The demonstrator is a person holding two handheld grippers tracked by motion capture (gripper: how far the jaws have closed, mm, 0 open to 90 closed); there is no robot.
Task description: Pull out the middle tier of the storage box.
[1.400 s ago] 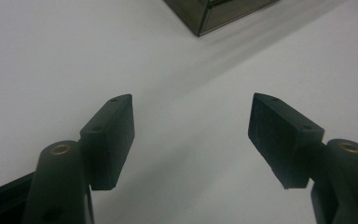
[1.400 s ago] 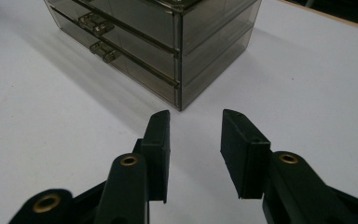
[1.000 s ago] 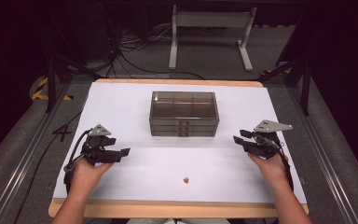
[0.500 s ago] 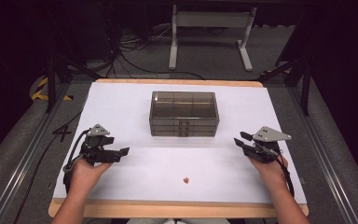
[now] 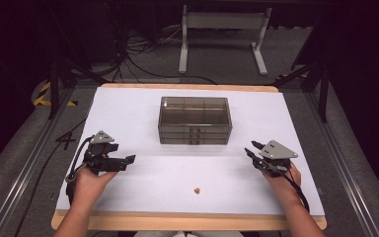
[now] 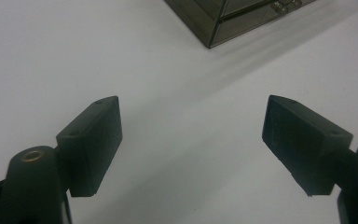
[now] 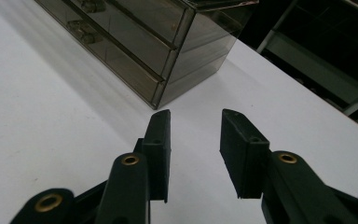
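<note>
Two black handheld claws, left claw (image 5: 128, 160) and right claw (image 5: 251, 149), each topped by a grey three-cornered plate, brass-ringed pivots, black cables trailing, bare forearms.

We see the white table (image 5: 143, 187) brightly and evenly lit from above, while the room around it sinks into near-black. The smoky drawer box (image 5: 195, 120) casts a soft shadow, and both gripper views look grainy and slightly soft.

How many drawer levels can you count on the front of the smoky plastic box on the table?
3, stacked in the drawer box at the middle of the white table: top, middle, bottom. Each level may be split into side-by-side drawers; too small to tell.
</note>
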